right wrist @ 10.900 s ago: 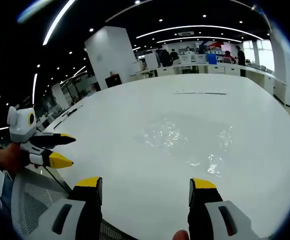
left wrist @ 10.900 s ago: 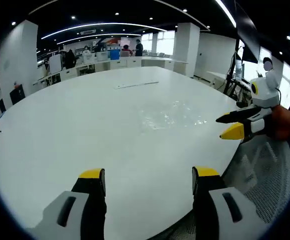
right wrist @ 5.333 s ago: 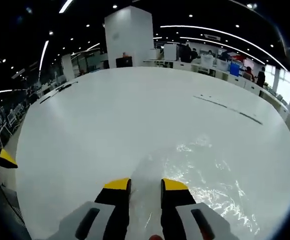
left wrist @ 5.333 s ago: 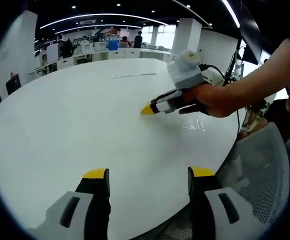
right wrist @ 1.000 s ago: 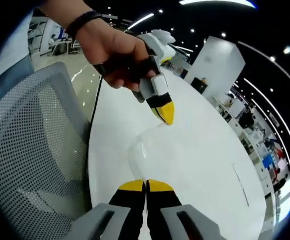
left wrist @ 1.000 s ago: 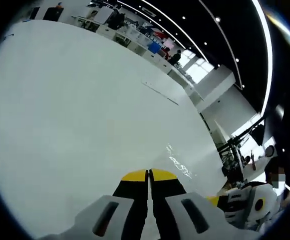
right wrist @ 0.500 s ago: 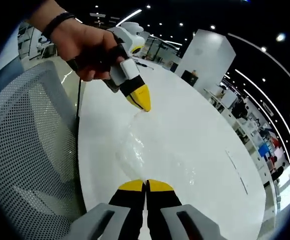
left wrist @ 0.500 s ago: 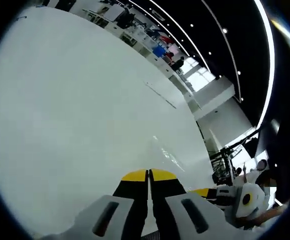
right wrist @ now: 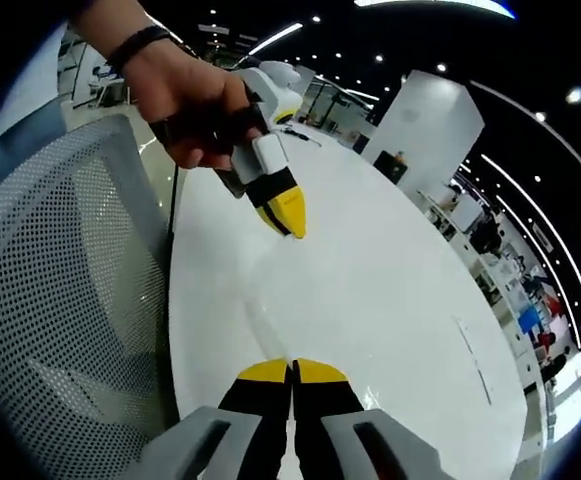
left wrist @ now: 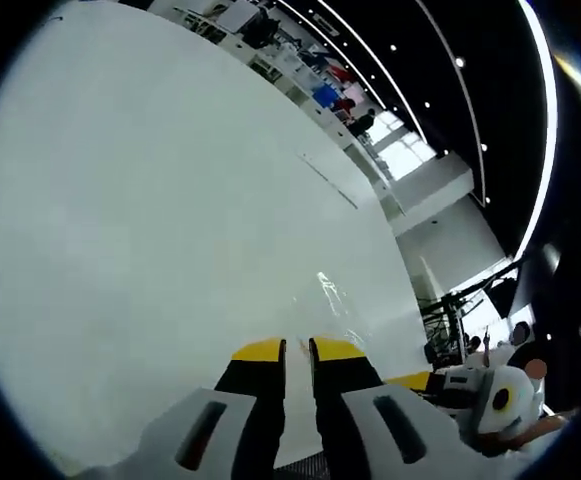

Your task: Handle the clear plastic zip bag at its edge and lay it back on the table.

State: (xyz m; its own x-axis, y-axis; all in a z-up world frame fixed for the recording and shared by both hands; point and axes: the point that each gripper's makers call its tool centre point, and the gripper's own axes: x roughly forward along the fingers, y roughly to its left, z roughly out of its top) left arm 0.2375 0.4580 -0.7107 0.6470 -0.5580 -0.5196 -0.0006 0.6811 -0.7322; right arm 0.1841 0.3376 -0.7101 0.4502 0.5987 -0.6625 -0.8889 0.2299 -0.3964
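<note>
One zip bag (right wrist: 300, 300) — one table (left wrist: 120, 200) — one chair (right wrist: 60, 300)

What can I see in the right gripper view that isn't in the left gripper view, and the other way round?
Right gripper view: a hand and a mesh chair. Left gripper view: a dark stand past the table's edge. Both: the white table, the clear zip bag lying on it, the left gripper slightly open, and the right gripper with its jaws shut.

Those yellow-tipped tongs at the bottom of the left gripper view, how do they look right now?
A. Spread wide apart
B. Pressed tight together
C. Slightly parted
C: a narrow gap shows between the yellow tips of the left tongs, above the white table.
</note>
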